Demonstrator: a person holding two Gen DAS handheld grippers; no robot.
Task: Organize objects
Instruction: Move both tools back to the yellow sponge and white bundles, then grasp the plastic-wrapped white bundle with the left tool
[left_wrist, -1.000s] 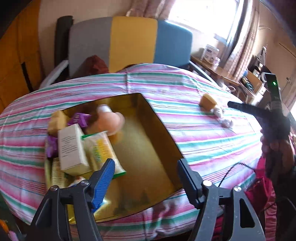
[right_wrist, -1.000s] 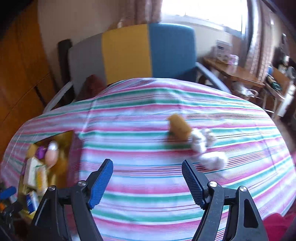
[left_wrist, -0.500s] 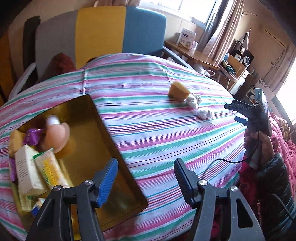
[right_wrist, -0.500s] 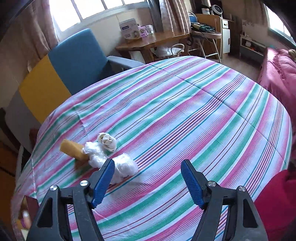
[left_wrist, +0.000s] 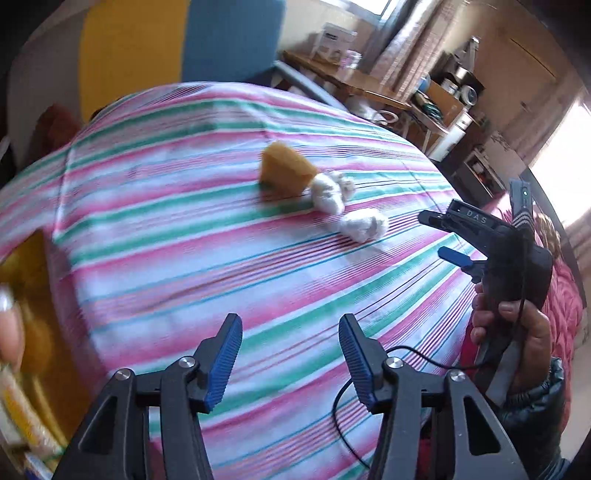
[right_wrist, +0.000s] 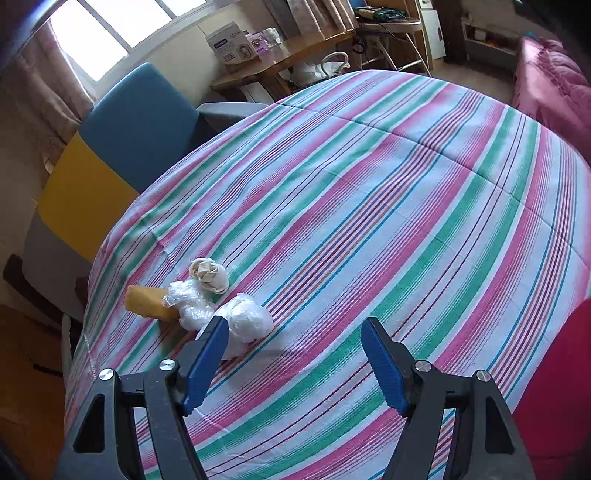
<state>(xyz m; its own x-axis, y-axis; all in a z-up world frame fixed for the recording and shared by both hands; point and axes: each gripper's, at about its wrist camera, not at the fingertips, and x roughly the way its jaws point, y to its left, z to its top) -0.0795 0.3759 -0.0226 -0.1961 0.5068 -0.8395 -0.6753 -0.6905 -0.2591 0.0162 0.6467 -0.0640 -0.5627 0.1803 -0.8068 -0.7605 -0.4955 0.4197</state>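
A yellow sponge (left_wrist: 286, 173) lies on the striped tablecloth (left_wrist: 221, 258) with white plastic-wrapped bundles (left_wrist: 364, 223) beside it. In the right wrist view the sponge (right_wrist: 146, 301), two wrapped bundles (right_wrist: 247, 319) and a cream rolled cloth (right_wrist: 208, 275) lie close together. My left gripper (left_wrist: 290, 360) is open and empty, well short of them. My right gripper (right_wrist: 291, 360) is open and empty, its left finger just in front of the nearest bundle; it also shows in the left wrist view (left_wrist: 448, 240). The gold box (left_wrist: 26, 314) with packets sits at the far left edge.
A blue, yellow and grey chair (right_wrist: 122, 147) stands behind the table. A wooden side table (right_wrist: 280, 55) with boxes is farther back. A pink bed (right_wrist: 554, 81) lies to the right.
My left gripper has swung right, away from the gold box towards the sponge and bundles. My right gripper has turned right and moved closer to the bundles.
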